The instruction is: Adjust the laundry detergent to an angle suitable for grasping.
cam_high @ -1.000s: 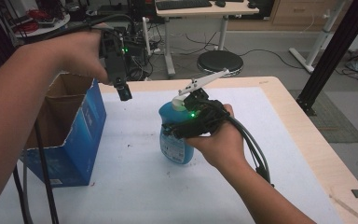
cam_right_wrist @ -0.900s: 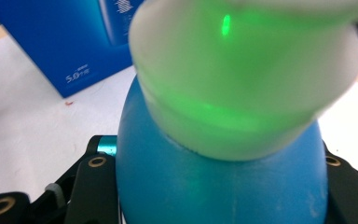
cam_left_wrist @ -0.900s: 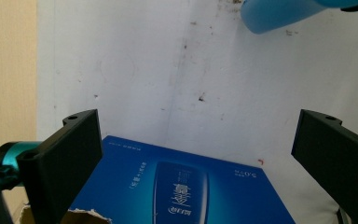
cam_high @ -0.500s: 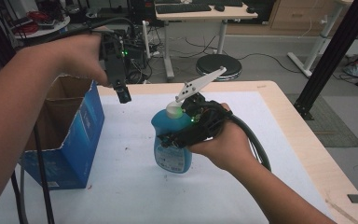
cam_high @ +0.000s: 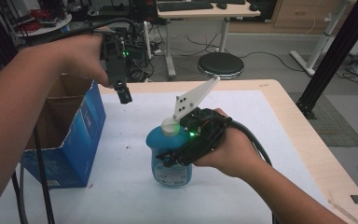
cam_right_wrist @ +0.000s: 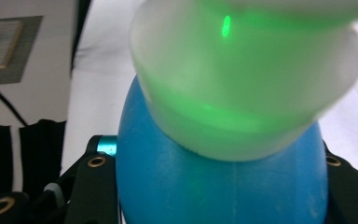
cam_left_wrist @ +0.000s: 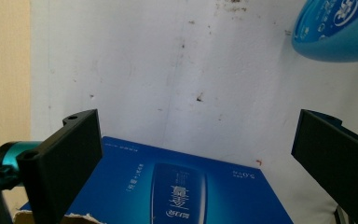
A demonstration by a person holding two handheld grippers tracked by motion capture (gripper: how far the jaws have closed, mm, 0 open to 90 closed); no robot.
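- blue bottle (cam_high: 171, 156): rounded plastic body, white cap (cam_high: 170, 126), printed label facing 6 o'clock
- upright on the white table cover, centre of table
- at 3 o'clock of the blue carton (cam_high: 77, 140), apart from it

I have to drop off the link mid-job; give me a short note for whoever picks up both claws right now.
Right claw: shut on the blue bottle, gripping its body below the white cap; bottle upright on the white mat.
Left claw: open, holding nothing, raised beside the blue box.
Done: bottle grasped.
Left: probably carry the bottle to the open box and release; that is a guess.
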